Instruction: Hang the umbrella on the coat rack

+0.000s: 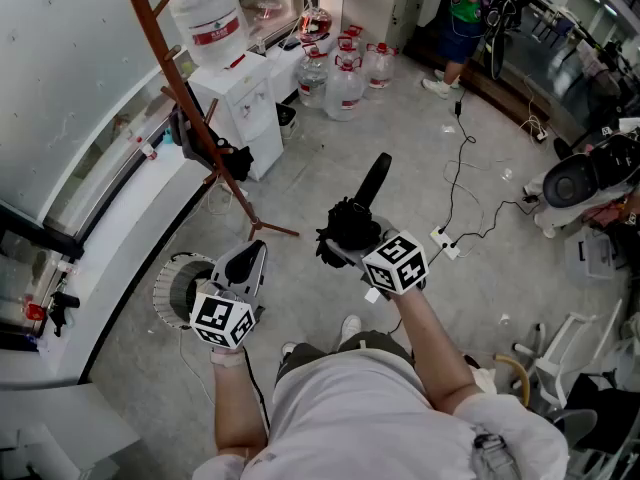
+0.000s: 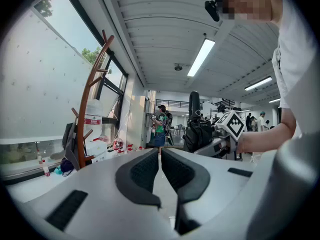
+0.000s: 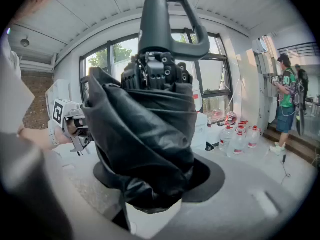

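Floor (image 1: 330,158), grey, beneath you. Standing on it:
- coat rack (image 1: 236,196), 10 o'clock
- water dispenser (image 1: 245,108), 11 o'clock
- water bottles (image 1: 343,76), 12 o'clock
- power strip (image 1: 445,242) with cables, 3 o'clock
- round grilled object (image 1: 172,290), 8 o'clock

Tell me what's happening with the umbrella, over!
Right gripper shut on folded umbrella. Left gripper shut, empty. Coat rack not reached; nothing visibly between.

The head view looks steeply down from above the person at the left gripper (image 1: 256,248) and right gripper (image 1: 348,248). The left gripper view faces roughly level, sharing the coat rack (image 1: 185,98) with it. The right gripper view sits tight against the umbrella (image 3: 145,134), sharing the water bottles (image 3: 237,139).
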A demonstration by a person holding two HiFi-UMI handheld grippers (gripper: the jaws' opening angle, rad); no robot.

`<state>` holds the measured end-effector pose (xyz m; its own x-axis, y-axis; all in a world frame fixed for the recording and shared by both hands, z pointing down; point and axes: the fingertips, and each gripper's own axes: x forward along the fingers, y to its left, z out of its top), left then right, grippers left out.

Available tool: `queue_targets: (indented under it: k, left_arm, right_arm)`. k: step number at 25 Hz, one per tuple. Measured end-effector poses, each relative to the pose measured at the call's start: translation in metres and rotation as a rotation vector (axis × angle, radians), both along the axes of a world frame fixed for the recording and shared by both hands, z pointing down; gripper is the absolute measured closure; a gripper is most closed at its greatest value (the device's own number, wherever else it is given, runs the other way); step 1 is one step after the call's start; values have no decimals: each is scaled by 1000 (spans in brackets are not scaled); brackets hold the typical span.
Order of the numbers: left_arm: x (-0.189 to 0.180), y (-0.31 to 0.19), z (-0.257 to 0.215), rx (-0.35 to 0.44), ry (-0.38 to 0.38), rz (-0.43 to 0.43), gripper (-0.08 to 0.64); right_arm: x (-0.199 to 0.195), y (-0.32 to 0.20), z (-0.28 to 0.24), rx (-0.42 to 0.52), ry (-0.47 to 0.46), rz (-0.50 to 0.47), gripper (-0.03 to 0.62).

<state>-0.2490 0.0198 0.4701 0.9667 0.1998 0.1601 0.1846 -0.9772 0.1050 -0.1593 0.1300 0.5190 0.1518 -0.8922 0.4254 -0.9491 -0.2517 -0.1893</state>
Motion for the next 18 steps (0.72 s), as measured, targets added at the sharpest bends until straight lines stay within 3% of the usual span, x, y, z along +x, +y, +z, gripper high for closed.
queue_targets:
  k: [11, 18]
  left_arm:
    - [60, 37, 7, 10, -33, -46, 557]
    - [95, 48, 15, 42, -80, -70, 557]
  right_arm:
    - [61, 40, 10, 51, -74, -31, 316]
    - [89, 46, 19, 11, -51, -88, 316]
